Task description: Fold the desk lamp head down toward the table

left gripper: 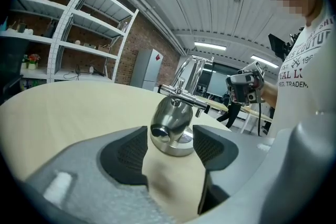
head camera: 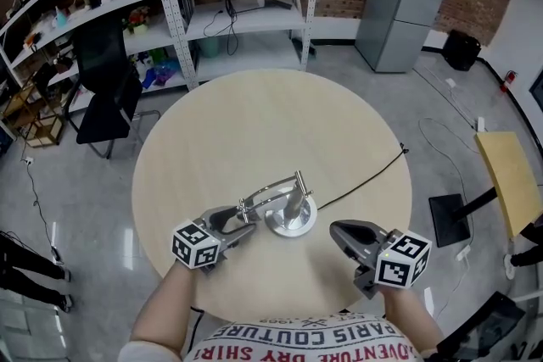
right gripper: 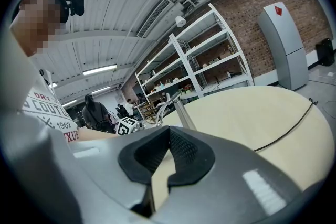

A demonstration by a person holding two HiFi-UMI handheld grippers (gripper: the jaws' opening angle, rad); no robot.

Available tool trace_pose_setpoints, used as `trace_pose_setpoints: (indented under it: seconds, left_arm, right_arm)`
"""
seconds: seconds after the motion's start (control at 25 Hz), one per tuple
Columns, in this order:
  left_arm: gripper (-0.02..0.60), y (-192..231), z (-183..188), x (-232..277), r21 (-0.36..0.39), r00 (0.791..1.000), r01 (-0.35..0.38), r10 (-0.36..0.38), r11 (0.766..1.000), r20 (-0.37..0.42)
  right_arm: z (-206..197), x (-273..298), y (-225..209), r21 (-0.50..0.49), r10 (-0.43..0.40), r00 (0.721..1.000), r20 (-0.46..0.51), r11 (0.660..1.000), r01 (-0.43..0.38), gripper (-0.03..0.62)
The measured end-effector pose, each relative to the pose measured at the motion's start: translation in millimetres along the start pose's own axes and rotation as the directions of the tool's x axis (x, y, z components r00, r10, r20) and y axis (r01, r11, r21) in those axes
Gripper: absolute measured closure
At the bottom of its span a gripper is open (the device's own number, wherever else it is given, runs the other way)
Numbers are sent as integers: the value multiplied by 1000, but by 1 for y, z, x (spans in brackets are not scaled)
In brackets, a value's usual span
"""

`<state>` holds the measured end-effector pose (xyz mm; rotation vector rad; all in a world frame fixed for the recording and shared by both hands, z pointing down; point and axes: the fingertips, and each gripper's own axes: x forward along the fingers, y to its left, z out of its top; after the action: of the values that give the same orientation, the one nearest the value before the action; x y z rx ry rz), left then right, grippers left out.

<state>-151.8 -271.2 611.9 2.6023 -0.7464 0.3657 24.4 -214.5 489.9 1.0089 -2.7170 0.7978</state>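
loosely flanked by the grey left gripper's (left gripper: 171, 150) open jaws, the shiny domed metal lamp head (left gripper: 169, 119) could slip aside, since the shut, empty right gripper (right gripper: 169, 132) steadies nothing.

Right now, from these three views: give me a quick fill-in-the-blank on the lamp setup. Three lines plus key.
1. The table under the lamp is ___ in outline.
2. The lamp head sits just ahead of the tongs in the person's ___ hand, and their jaws stand apart.
3. In the head view, the black cable runs from the lamp base to the table's ___ edge.
Missing words: round; left; right.
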Motion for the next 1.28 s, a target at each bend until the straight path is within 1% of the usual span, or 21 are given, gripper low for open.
trace_pose_setpoints:
  seconds: [0.16,0.28,0.36,0.44,0.6,0.72,0.76,0.84,0.92,1.04,1.16,1.28]
  left_arm:
    - [319,2,1,-13,-15,1000,-24,24,1000,10]
    - [322,0,-7,-25,-26,999,-40,40,999,3]
    - [326,-4,-11,-33,-39,999,-49,49,998,3]
    - [333,-16,-10,-40,-41,999,-40,40,998,14]
    - [336,-51,10,-46,26,999,0,-1,1000,42]
    - [339,-83,38,-53,42,994,19,-24,999,107]
    - [369,-93,47,-56,53,992,5,-12,999,129]
    - [577,-111,62,-66,86,986,-49,34,995,165]
    - [580,-132,74,-74,92,980,-66,47,994,195]
    - [580,-168,85,-82,65,973,-64,48,996,224]
    - [581,-202,87,-84,57,976,-97,83,994,204]
    - [581,-238,82,-83,57,976,-117,104,992,194]
  right_arm:
    - [1,-1,3,-9,9,1000,-5,1000,-9,591]
    - [0,3,9,-35,20,1000,-11,999,-20,591]
    - [-1,5,15,-46,31,999,-14,998,-31,591]
    - [-3,5,20,-57,44,999,-20,997,-45,591]
    - [-4,2,30,-80,74,997,-22,994,-75,591]
    - [-3,-2,37,-98,91,996,-23,991,-93,591]
    - [-3,-4,40,-102,99,995,-20,990,-101,591]
    - [-3,-11,49,-108,117,993,-16,987,-118,591]
    - [-5,-19,58,-117,132,991,-16,984,-133,591]
    - [-7,-37,74,-127,161,987,5,979,-159,591]
    - [-8,-58,94,-149,207,978,31,968,-201,591]
    - [-22,-77,109,-182,237,971,24,956,-229,591]
